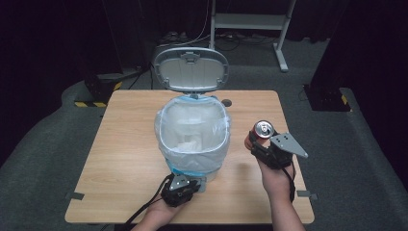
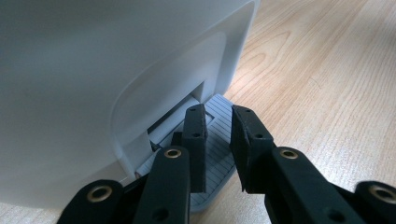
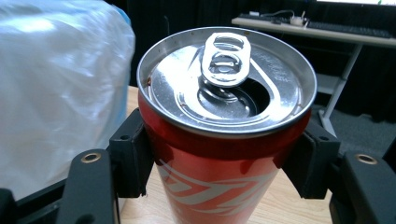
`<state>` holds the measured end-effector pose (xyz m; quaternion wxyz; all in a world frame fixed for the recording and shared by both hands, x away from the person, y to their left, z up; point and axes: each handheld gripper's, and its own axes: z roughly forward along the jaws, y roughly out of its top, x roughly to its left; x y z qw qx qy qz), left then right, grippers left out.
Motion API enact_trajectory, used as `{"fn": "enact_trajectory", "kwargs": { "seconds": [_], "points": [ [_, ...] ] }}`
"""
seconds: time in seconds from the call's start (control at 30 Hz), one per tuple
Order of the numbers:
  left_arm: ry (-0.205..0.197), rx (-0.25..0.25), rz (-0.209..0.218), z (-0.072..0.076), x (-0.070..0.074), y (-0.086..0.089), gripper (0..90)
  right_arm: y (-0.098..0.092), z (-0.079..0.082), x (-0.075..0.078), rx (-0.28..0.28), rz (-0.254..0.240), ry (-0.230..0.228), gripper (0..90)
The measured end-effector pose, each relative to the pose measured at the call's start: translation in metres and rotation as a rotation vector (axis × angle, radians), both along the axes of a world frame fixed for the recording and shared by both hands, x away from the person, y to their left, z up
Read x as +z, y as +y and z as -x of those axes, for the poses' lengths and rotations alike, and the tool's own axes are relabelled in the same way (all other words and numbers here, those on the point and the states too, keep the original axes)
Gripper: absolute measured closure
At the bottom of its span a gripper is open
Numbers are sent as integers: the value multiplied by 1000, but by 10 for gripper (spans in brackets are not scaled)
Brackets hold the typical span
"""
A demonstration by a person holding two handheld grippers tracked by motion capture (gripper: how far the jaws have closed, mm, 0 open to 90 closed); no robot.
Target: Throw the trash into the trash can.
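Red can [image 3: 219,154], opened, clamped upright in right claw [image 1: 263,144]; left claw [image 2: 217,140] narrowly apart over bin [image 1: 192,132] pedal [image 2: 217,161]

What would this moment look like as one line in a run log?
left tongs: on bin pedal, lid up | right tongs: gripping opened red soda can beside lined pedal bin | can not yet binned

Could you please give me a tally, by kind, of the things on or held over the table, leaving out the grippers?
Pedal bins: 1
Bin liners: 1
Drink cans: 1
Total: 3
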<state>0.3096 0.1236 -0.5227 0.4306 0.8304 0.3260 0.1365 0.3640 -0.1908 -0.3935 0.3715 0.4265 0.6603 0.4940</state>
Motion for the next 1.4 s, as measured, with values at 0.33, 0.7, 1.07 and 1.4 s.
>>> {"fn": "enact_trajectory", "kwargs": {
  "seconds": [0.33, 0.7, 1.07, 1.4],
  "points": [
    [-2, 0, -2, 0, 0, 0, 755, 5, 22, 18, 12, -18, -58, 340],
    [-3, 0, -3, 0, 0, 0, 754, 9, 26, 44, 6, -41, -102, 341],
    [-6, 2, -6, 0, 0, -1, 749, 17, 30, 71, 19, -39, -157, 340],
    [2, 16, -15, 1, 0, -1, 745, 30, 27, 94, 37, -35, -193, 340]
  ]
}}
